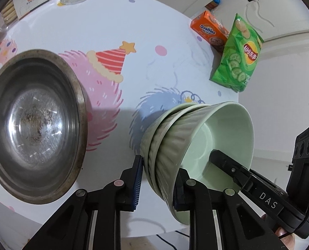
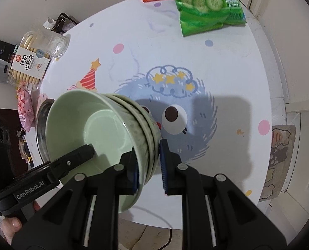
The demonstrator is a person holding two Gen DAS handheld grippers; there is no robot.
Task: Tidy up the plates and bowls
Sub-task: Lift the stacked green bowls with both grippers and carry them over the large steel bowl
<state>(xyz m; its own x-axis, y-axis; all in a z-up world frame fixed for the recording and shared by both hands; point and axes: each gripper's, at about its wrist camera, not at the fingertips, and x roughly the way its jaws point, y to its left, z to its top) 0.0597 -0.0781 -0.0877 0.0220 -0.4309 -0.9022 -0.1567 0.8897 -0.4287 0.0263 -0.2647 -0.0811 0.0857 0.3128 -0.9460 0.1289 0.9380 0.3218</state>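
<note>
The stack of green bowls [image 1: 175,137] is hanging tipped on its side above the table [image 1: 154,31], its open mouth facing the left tongs' right-hand side, and both tongs are straddling its rim wall from opposite sides, probably so that the nested bowls are carried as one piece and are not sliding apart. The left tongs [image 1: 157,184] are clamping the layered rims, one pad outside and one inside; the right tongs [image 2: 149,166] are sitting across the same wall, but a sliver of gap is showing at the outer pad, so I cannot tell whether they are truly gripping. The steel bowl [image 1: 33,125] is lying well apart to the left, a likely place for nesting. Open table is stretching ahead toward the crisps bag [image 1: 238,58] and the Ovaltine box [image 1: 208,29] near the far edge, while the near edge is running just beneath the stack.
</note>
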